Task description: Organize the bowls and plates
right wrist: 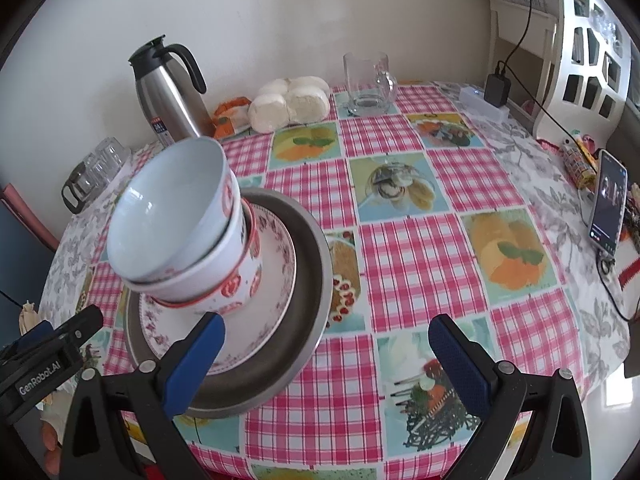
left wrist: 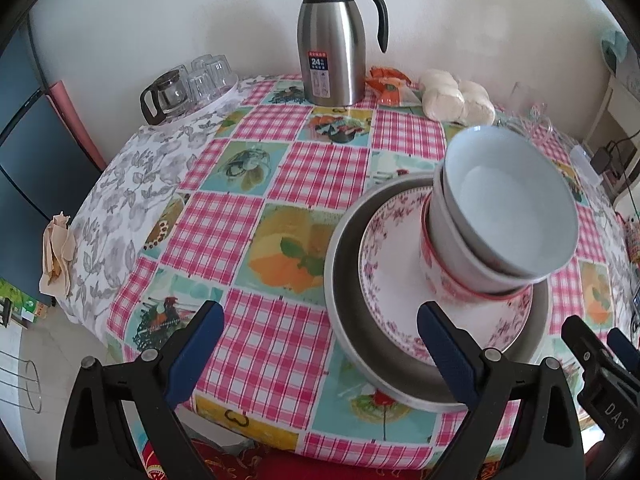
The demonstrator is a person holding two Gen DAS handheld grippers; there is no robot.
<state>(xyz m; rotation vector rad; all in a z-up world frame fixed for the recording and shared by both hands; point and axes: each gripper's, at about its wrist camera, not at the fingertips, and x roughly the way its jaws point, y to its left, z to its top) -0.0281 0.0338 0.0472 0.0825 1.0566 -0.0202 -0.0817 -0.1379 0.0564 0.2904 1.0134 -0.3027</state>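
Observation:
A stack stands on the checked tablecloth: a metal pan [left wrist: 348, 300] [right wrist: 308, 280] holds a floral plate [left wrist: 384, 264] [right wrist: 280, 272], and on it sit nested bowls, a red-patterned one [left wrist: 440, 280] [right wrist: 240, 280] under white ones [left wrist: 516, 208] [right wrist: 172, 204]. My left gripper [left wrist: 320, 332] is open and empty, left of the stack; its right finger [left wrist: 440, 340] overlaps the pan's near rim. My right gripper [right wrist: 326, 344] is open and empty, right of the stack; its left finger [right wrist: 196, 356] overlaps the pan.
A steel thermos jug [left wrist: 332, 44] [right wrist: 168, 92], glass cups [left wrist: 192, 84], steamed buns [left wrist: 456, 96] [right wrist: 288, 100] and a glass mug [right wrist: 368, 84] stand along the far edge. A phone [right wrist: 608, 204] and cables lie at the right.

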